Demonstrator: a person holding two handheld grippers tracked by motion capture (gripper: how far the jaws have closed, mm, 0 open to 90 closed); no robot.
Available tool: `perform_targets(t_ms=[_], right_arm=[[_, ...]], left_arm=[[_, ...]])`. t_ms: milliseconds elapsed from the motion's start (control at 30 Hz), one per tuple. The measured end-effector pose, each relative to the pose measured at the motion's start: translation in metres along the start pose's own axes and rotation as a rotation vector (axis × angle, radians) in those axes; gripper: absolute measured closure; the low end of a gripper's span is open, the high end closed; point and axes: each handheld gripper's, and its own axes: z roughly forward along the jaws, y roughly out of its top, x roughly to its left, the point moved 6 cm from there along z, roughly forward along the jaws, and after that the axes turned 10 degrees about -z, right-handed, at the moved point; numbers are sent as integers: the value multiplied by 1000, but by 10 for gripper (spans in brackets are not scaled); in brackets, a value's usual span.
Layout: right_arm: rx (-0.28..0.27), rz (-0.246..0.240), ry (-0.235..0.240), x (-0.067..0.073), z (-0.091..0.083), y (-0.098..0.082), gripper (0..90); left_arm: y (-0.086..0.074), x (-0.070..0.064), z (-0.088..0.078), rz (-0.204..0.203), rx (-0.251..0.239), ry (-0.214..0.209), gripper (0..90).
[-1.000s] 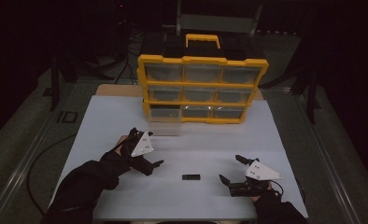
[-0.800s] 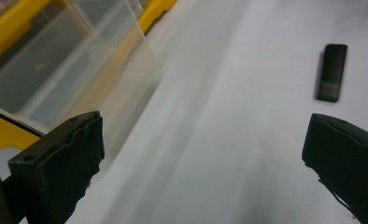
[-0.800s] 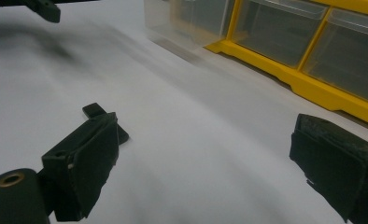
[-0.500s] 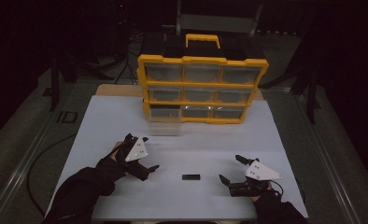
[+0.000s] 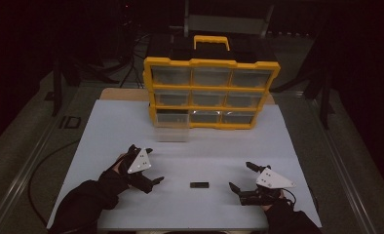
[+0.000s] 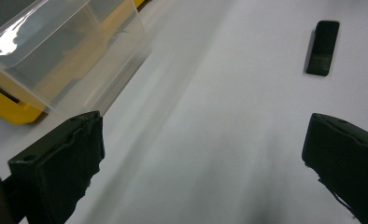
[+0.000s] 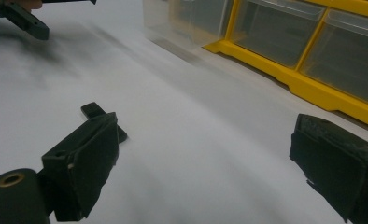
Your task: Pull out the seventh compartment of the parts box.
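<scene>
The table is a smooth, matte white sheet. At its 12 o'clock edge stands a cabinet, a yellow plastic frame holding nine clear drawers; one clear drawer is pulled out onto the table. The left gripper, at 7 o'clock, and the right gripper, at 5 o'clock, both have their padded black jaws wide apart, holding nothing. A small flat black bar lies at 6 o'clock between them, touching neither.
</scene>
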Motion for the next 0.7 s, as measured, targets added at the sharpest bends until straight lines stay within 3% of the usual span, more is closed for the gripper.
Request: perform_targets(t_ms=[233, 567, 700], right_arm=[[6, 1, 0, 1, 0, 0, 81], [7, -2, -1, 1, 1, -1, 81], [7, -2, -2, 1, 0, 0, 82]], left_arm=[[-6, 2, -1, -19, -11, 2, 0], [-6, 4, 1, -4, -13, 19, 0], [-4, 4, -1, -5, -51, 20, 0]])
